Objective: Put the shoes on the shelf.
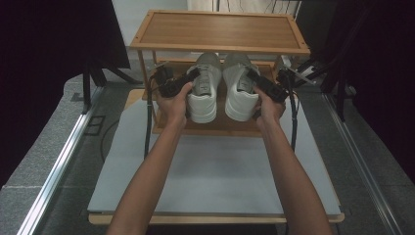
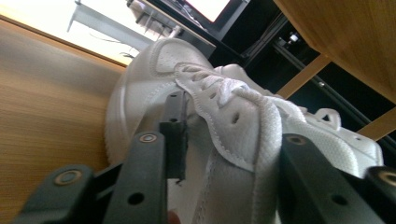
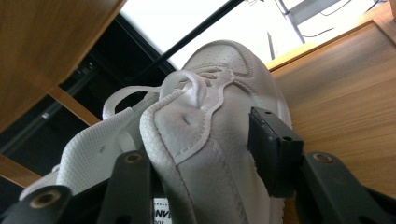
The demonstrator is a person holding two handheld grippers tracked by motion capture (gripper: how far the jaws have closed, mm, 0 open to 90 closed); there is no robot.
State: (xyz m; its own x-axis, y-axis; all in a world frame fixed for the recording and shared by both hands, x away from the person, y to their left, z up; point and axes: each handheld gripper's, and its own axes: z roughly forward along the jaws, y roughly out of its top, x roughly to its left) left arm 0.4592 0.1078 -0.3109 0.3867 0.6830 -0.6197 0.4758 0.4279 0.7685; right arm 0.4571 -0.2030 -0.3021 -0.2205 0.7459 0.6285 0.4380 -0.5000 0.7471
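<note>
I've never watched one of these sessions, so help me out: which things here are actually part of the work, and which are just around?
Part of the work:
- left white shoe
- right white shoe
- wooden rack's lower shelf, where both shoes stand
- left gripper, jaws astride the left shoe's collar
- right gripper, jaws astride the right shoe's collar

Just around:
- rack's top shelf
- grey table board

Top shelf (image 1: 220,30) caps shoes (image 1: 222,88); rack posts (image 1: 143,68) flank; front open.
</note>
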